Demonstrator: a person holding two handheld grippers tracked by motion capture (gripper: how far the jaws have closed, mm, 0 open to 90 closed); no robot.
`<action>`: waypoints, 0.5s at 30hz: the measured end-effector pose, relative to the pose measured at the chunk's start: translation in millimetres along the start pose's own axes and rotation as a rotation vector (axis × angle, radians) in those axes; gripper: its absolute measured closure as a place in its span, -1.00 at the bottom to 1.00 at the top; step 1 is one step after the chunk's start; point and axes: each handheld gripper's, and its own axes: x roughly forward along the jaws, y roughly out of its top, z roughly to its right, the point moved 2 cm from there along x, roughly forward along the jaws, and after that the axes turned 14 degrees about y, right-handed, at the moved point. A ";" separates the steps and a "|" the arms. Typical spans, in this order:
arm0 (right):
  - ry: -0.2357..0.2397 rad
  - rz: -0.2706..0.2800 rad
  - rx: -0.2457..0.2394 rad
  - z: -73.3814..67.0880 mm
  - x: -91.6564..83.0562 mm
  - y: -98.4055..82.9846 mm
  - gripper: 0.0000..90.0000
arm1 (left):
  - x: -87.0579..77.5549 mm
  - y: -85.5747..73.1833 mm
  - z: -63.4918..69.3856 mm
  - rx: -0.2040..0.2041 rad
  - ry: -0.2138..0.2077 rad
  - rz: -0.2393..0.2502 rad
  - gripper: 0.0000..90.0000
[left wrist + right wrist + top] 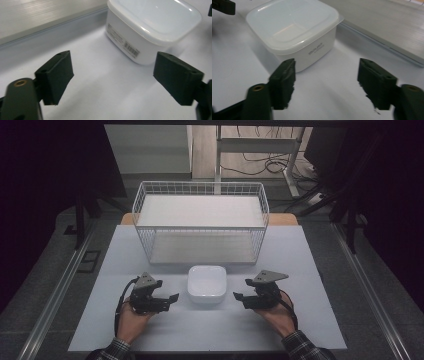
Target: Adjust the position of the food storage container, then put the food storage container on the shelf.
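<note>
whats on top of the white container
A white lid sits on the white container, covering it to the rim. The lid is cloudy, so the contents cannot be made out.

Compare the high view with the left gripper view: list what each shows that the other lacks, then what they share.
High view alone: the white wire basket behind the lidded container, both hands, the right gripper and the floor cables.
Left gripper view alone: the barcode label on the container's side wall.
Shared: the white lidded container, the open left gripper and the pale table.
</note>
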 end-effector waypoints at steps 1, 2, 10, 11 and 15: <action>0.001 -0.003 -0.001 0.1 1.3 -0.3 -0.47 | -0.1 -0.7 0.5 0.002 -0.002 0.002 -0.69; -0.009 -0.001 0.002 0.1 3.4 -0.4 -0.55 | 0.0 -0.9 0.6 0.001 -0.005 0.007 -0.73; 0.025 0.004 0.020 4.6 4.2 0.4 -0.80 | 9.0 -5.1 -0.6 0.046 -0.011 0.003 -0.92; 0.028 0.003 0.021 5.8 4.6 0.1 -0.83 | 9.5 -4.8 -0.8 0.035 -0.026 0.003 -0.92; 0.044 -0.016 0.004 8.1 8.5 0.3 -0.94 | 7.0 0.7 -0.8 -0.002 -0.066 0.007 -0.92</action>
